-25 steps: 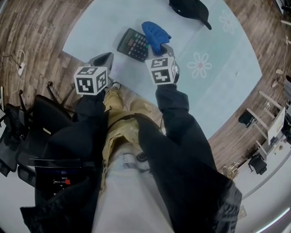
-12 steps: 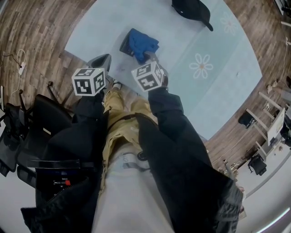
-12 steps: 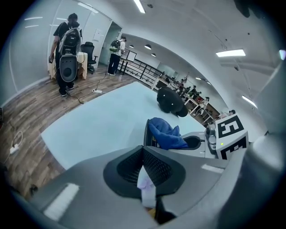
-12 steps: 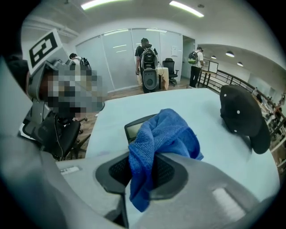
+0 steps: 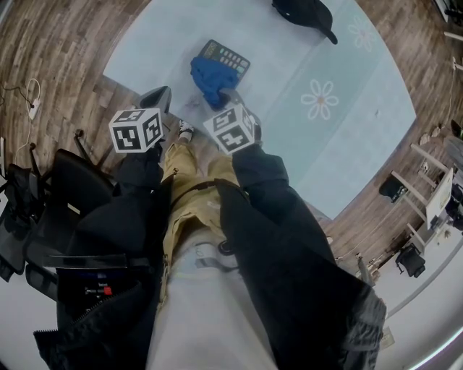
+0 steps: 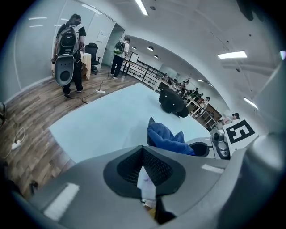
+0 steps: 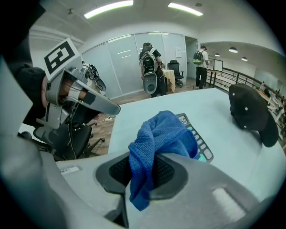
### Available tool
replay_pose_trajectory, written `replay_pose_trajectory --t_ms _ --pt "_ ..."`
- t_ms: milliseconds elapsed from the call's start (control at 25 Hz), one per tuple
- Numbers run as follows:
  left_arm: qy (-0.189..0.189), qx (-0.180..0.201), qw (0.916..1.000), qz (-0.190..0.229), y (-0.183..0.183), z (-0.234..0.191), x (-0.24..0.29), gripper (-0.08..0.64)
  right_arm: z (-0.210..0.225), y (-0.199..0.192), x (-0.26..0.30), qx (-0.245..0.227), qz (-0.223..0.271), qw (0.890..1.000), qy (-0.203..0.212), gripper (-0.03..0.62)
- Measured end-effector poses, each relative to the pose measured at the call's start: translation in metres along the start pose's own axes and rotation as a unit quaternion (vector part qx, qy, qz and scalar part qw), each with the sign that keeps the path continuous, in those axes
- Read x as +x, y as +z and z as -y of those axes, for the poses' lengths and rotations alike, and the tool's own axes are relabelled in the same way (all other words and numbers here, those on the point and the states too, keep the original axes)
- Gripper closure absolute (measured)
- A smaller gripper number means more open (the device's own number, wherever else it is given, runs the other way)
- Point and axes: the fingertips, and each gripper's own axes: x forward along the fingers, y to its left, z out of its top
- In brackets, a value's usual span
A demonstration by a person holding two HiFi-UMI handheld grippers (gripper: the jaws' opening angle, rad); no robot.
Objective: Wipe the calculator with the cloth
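Observation:
A dark calculator (image 5: pixel 228 57) lies on the pale blue table (image 5: pixel 145 43); its near left part is under the blue cloth (image 5: pixel 208 76). My right gripper (image 5: pixel 224 96) is shut on that cloth (image 7: pixel 163 134), which bunches over the calculator's (image 7: pixel 199 139) keys in the right gripper view. My left gripper (image 5: pixel 160 96) hovers at the table's near edge, left of the calculator, shut with nothing in it (image 6: pixel 143 151). The cloth (image 6: pixel 166 136) and the right gripper's marker cube (image 6: pixel 240 130) show in the left gripper view.
A black cap (image 5: pixel 304 14) lies further along the table, beyond the calculator. A flower print (image 5: pixel 319 101) marks the cloth-covered tabletop to the right. Black office chairs (image 5: pixel 43 195) stand at the left on the wooden floor. People with backpacks (image 6: pixel 69 44) stand far off.
My right gripper has swept the cloth from the calculator's right side across it to its near left end. The keys at the far end show again. The left gripper has barely moved.

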Motion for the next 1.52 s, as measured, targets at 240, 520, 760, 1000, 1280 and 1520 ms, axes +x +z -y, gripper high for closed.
replay_pose_trajectory --t_ms 240,520,760,1000,1280,1520 --pt "0.000 -0.004 1.0000 0.005 -0.008 -0.001 -0.007 0.559 -0.015 0.006 -0.024 0.031 0.032 0.999 0.017 0.514" --pt "0.001 -0.007 1.0000 0.006 -0.017 -0.002 -0.014 0.559 0.023 0.017 -0.066 0.074 0.081 0.994 -0.029 0.514" --pt "0.002 -0.009 0.9999 0.005 -0.019 -0.005 -0.015 0.558 0.096 0.025 -0.096 0.078 0.093 0.985 -0.123 0.514" --pt "0.003 -0.009 1.0000 0.000 -0.024 -0.007 -0.015 0.558 0.152 0.029 -0.085 0.043 0.060 0.975 -0.210 0.514" --pt "0.010 -0.015 0.9998 -0.007 -0.031 -0.016 -0.018 0.558 0.117 0.004 -0.009 0.015 -0.025 0.990 -0.137 0.514" --pt "0.009 -0.020 0.9997 -0.005 -0.029 -0.017 -0.015 0.558 0.063 -0.004 0.012 -0.034 -0.047 0.995 -0.081 0.514"
